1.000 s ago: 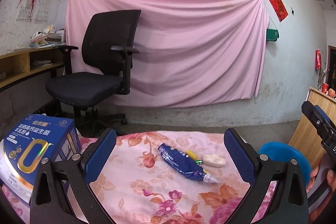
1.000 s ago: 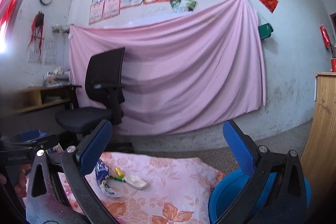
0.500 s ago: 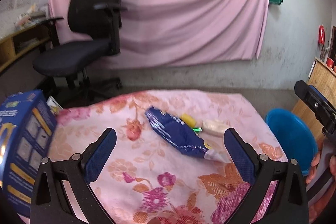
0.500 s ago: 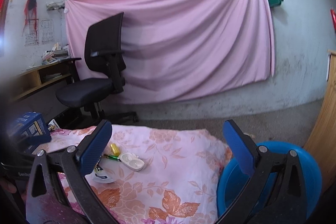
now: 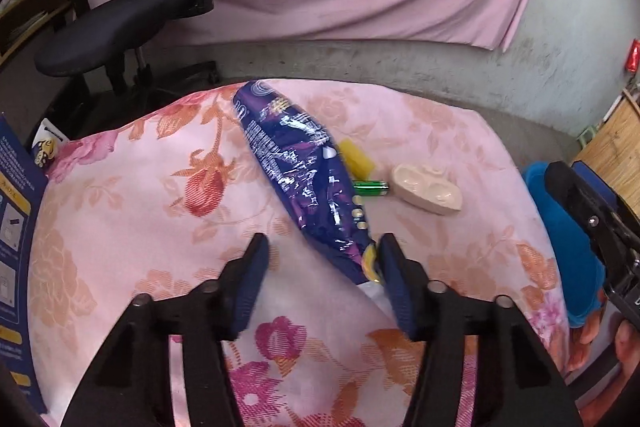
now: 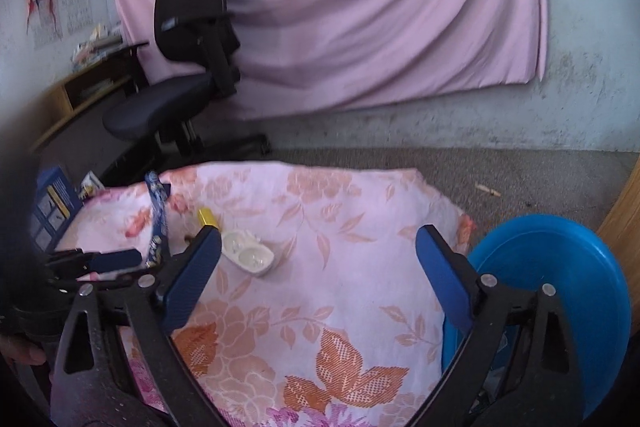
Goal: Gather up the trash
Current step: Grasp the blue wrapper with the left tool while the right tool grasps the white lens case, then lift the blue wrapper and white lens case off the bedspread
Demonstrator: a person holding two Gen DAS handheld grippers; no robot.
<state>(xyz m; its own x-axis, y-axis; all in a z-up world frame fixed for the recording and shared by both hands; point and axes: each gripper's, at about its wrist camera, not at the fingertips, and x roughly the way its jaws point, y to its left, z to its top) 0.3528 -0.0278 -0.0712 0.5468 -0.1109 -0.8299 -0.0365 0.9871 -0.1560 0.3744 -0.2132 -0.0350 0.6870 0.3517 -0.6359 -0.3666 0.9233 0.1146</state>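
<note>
Purple-blue crinkled foil, a long snack wrapper (image 5: 298, 179), is seen lying on the pink floral cloth (image 5: 132, 203) over the desk, its near end set between the jaws of the left gripper (image 5: 322, 247), whose right pad touches or nearly touches it. These jaws are partly open and not yet closed on anything. The step in hand is judged to be the grasp of the wrapper; closing the jaws on its lower end and a carry toward the round blue plastic bin (image 6: 560, 291) are what the next move is judged to call for.

At about three o'clock from the wrapper, a small yellow block (image 5: 358, 157), a green battery (image 5: 370, 187) and a cream two-welled plastic case (image 5: 426, 189) are shown close together, all still uncollected.

Only in the right wrist view is the bin's open mouth shown, at four o'clock beside the desk edge; the right gripper (image 6: 318, 267) is held above the cloth, jaws wide open and empty. Only in the left wrist view is the wrapper's position between the jaws made plain.
</note>
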